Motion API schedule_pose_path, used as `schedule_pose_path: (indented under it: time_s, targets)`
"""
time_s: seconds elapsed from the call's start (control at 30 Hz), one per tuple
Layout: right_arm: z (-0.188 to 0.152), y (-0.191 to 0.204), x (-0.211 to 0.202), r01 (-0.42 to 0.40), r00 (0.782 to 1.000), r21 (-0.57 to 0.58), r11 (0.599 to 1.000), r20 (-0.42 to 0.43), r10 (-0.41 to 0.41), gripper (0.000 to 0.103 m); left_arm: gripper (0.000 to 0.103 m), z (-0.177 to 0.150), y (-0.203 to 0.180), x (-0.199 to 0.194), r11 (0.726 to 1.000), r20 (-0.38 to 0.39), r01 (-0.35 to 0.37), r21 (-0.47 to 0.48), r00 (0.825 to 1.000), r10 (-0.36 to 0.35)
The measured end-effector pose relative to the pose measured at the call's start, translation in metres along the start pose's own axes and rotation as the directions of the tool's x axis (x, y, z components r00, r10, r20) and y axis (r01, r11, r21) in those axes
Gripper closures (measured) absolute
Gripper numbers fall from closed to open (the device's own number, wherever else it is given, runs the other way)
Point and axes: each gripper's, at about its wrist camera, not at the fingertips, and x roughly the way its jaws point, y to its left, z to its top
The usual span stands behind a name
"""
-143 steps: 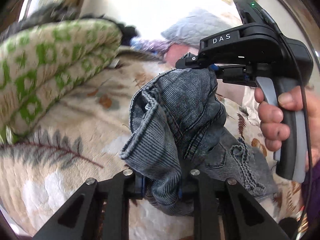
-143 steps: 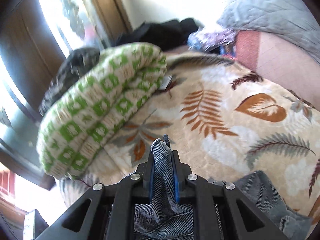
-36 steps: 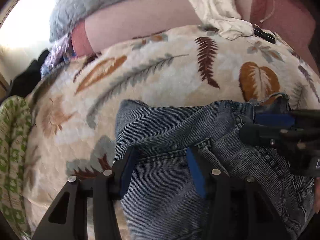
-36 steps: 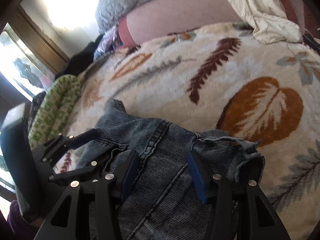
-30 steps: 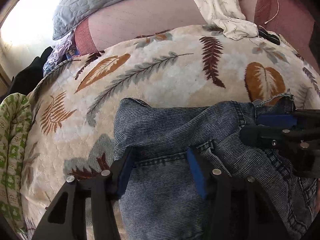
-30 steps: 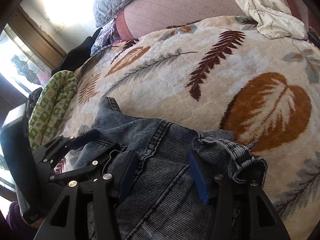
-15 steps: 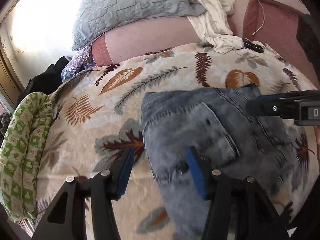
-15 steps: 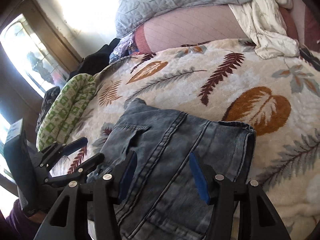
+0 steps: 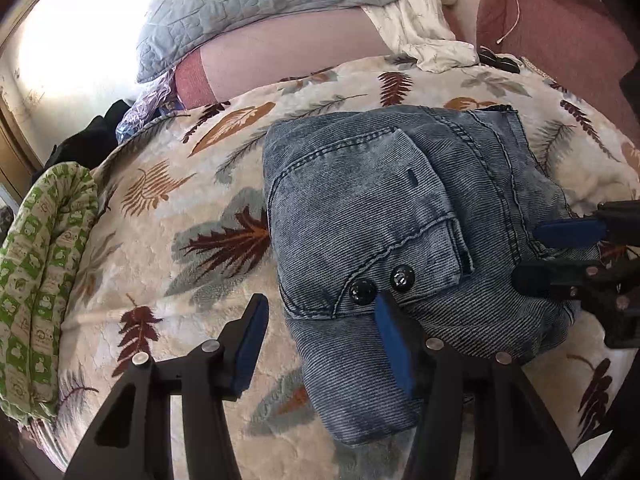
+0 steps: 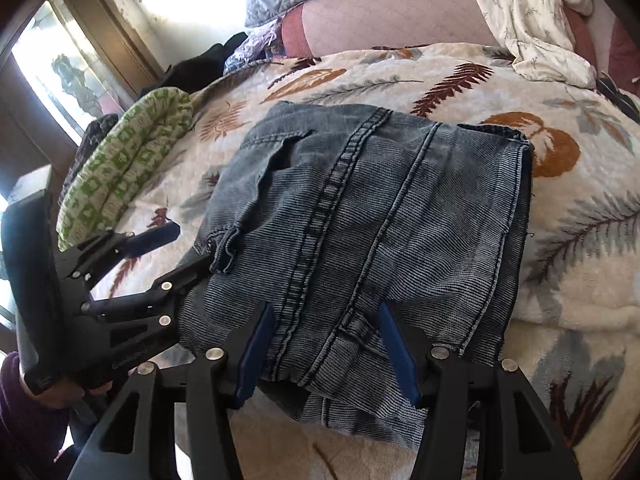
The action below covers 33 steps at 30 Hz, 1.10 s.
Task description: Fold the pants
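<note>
The blue denim pants (image 9: 384, 216) lie folded in a compact stack on the leaf-print blanket (image 9: 192, 200); they also show in the right wrist view (image 10: 384, 216). My left gripper (image 9: 320, 320) is open and empty, raised above the stack's near left corner. My right gripper (image 10: 326, 328) is open and empty above the stack's near edge. In the left wrist view the right gripper (image 9: 560, 248) shows at the stack's right side. In the right wrist view the left gripper (image 10: 176, 248) shows at its left side.
A rolled green-and-white quilt (image 9: 44, 280) lies along the bed's left edge. A grey pillow (image 9: 248, 4) and a crumpled white cloth (image 9: 420, 12) sit at the back by a pink headboard (image 9: 560, 32). A window (image 10: 68, 76) is at far left.
Both grippers have let go of the pants, opened, and drawn back and up from the stack. The pants now lie flat and folded on the blanket.
</note>
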Motion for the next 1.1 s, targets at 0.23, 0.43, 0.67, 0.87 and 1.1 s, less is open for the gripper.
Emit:
schedule_pose_path:
  time_s: [0.23, 0.43, 0.67, 0.87, 1.1]
  targets:
    - [-0.003, 0.010, 0.008, 0.051, 0.998, -0.061, 0.997, 0.025, -0.050, 0.039, 0.038, -0.003, 0.008, 0.007, 0.998, -0.006, 0.016, -0.056, 1.000, -0.016]
    - [-0.004, 0.009, 0.003, 0.034, 0.999, -0.055, 0.998, 0.041, -0.031, 0.037, 0.031, -0.005, 0.019, 0.003, 0.990, -0.028, 0.013, -0.140, 0.999, -0.017]
    - [0.001, 0.004, -0.016, 0.007, 0.998, 0.001, 1.000, 0.066, -0.007, 0.037, 0.031, -0.006, 0.017, -0.027, 0.990, 0.002, -0.071, -0.123, 0.997, 0.072]
    - [0.003, -0.006, -0.041, 0.063, 0.988, 0.045, 0.997, 0.141, -0.069, 0.037, 0.031, -0.006, 0.027, -0.049, 0.984, 0.034, -0.081, -0.158, 0.996, 0.087]
    - [0.001, -0.024, -0.073, 0.081, 0.964, 0.127, 0.989, 0.243, -0.111, 0.036, 0.031, -0.003, 0.037, -0.067, 0.977, 0.058, -0.075, -0.199, 0.994, 0.088]
